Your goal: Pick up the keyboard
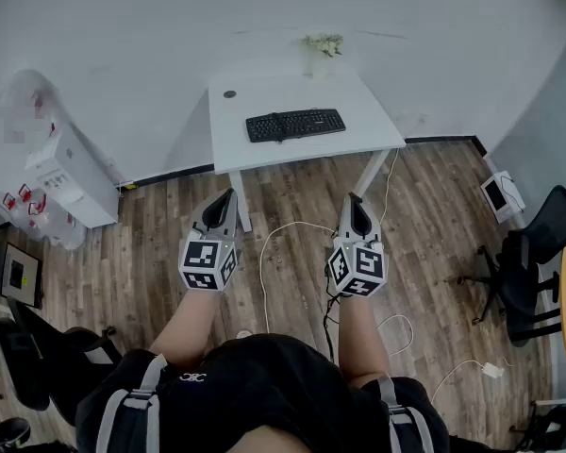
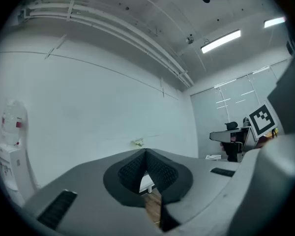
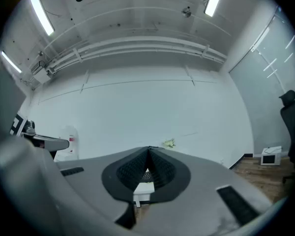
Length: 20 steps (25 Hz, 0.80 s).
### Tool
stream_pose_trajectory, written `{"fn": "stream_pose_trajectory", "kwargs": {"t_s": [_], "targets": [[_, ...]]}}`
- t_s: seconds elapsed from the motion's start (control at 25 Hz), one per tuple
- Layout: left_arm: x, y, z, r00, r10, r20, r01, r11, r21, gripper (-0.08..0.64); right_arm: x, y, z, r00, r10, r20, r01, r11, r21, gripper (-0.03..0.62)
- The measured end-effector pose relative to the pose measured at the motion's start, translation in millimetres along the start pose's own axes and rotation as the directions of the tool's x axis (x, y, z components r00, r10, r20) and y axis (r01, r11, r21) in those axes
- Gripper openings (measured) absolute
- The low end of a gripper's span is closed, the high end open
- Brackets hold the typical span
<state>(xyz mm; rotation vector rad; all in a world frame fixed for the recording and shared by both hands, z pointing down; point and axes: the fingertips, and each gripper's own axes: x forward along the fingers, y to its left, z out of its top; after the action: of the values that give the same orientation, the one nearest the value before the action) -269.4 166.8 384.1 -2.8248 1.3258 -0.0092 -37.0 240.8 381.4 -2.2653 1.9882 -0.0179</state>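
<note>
Head view: keyboard (image 1: pixel 295 125) well ahead of both grippers, long axis parallel to near edge of counter (image 1: pixel 358 111). Closed and empty: left gripper (image 1: pixel 231 192) and right gripper (image 1: pixel 353 197), neither clearly nearer.

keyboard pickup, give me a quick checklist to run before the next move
1. Keyboard in sight and uncovered: ok, it lies flat on the white desk with nothing on top.
2. Grippers empty: ok, the left gripper and the right gripper have nothing between their jaws.
3. Jaws open for a grasp: not ok, both are shut.
4. Grippers at the keyboard: not ok, both are held over the wood floor, short of the desk.
5. Way to the desk: not ok, a white cable loops across the floor in front of it.
6. Keyboard free of a cord: cannot tell.
</note>
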Motion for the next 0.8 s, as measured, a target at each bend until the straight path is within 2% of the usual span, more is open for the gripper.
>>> {"fn": "stream_pose_trajectory", "kwargs": {"t_s": [0.16, 0.36, 0.8], "targets": [[-1, -10, 2, 1.0, -0.019, -0.008, 0.019, 1.0, -0.022, -0.002, -5, 2, -1, 1.0, 0.021, -0.004, -0.021, 1.0, -0.004, 0.002], [1, -18, 5, 1.0, 0.002, -0.006, -0.002, 1.0, 0.0, -0.002, -5, -4, -2, 0.999, 0.036, -0.005, -0.036, 0.999, -0.013, 0.002], [-2, -45, -2, 0.999, 0.035, -0.022, -0.035, 0.999, -0.001, -0.001, -22, -38, -4, 1.0, 0.024, 0.008, -0.024, 0.999, 0.032, 0.003]]}}
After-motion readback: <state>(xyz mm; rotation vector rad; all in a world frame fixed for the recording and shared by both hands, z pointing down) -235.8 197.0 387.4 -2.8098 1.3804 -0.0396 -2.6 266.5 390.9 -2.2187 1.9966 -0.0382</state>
